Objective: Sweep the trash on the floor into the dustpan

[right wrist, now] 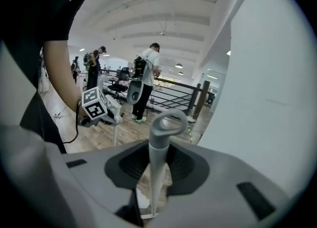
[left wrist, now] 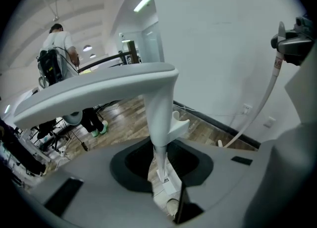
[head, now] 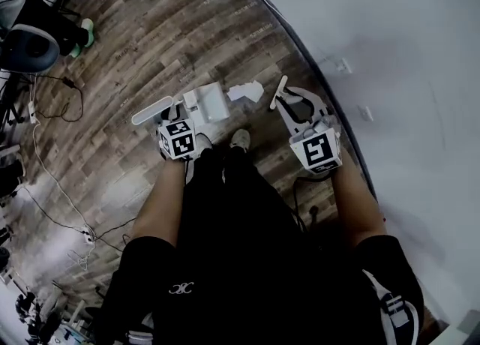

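I stand on a wood floor beside a white wall. My left gripper is shut on the dustpan's long white handle, whose wide top grip sticks out to the left. The white dustpan hangs below it, just ahead of my shoes. My right gripper is shut on the broom's thin handle, which ends in a loop. A flat white piece lies between dustpan and broom; whether it is trash or the broom's head, I cannot tell.
The white wall with a dark baseboard and sockets runs close on the right. Cables trail over the floor at left. A person in green shoes stands at the far left, others further off.
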Tool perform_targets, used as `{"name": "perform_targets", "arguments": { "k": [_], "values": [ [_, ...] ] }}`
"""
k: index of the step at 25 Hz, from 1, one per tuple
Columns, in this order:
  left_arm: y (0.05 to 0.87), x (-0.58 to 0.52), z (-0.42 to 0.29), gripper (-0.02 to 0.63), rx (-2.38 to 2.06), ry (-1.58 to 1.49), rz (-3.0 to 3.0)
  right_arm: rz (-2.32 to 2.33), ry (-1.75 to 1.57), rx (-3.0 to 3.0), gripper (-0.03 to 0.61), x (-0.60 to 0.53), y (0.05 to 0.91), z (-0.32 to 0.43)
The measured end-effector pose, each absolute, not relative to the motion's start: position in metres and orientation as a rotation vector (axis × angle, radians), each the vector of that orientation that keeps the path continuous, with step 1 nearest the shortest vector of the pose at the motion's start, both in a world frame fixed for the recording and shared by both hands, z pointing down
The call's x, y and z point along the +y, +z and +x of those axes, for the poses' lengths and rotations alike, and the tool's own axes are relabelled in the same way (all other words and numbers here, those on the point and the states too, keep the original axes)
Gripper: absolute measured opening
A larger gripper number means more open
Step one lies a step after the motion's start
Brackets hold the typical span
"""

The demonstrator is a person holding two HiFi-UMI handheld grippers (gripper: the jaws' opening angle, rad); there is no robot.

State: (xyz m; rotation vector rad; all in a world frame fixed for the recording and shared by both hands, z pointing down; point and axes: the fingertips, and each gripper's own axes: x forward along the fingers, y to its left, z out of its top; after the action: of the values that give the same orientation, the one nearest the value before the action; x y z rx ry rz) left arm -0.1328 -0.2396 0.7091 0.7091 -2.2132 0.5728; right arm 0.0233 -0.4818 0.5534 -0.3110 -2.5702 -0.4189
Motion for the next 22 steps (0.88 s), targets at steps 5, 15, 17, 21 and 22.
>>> {"name": "perform_targets", "arguments": {
  "k": [5,15,17,21,22],
  "values": [
    [0.715,-0.239,-0.126,0.087,-2.222,0.53,0.748,-0.558,-0.424,-2.562,0.106,-0.43,0.569,-0.013],
    [0.712,-0.213,-0.13,0.087,-2.253,0.446,0.835,-1.025,-0.457,-2.49,0.106,-0.303,0.563,-0.065],
    [0.711,-0.209,-0.129,0.087,-2.257,0.429,0.838,-1.089,-0.448,-2.487,0.106,-0.28,0.556,-0.069],
    [0.71,-0.202,-0.133,0.087,-2.254,0.409,0.849,-1.181,-0.45,-2.479,0.106,-0.245,0.54,-0.071],
    [0.71,-0.2,-0.134,0.087,-2.25,0.406,0.852,-1.196,-0.457,-2.476,0.106,-0.239,0.536,-0.07]
  ]
}}
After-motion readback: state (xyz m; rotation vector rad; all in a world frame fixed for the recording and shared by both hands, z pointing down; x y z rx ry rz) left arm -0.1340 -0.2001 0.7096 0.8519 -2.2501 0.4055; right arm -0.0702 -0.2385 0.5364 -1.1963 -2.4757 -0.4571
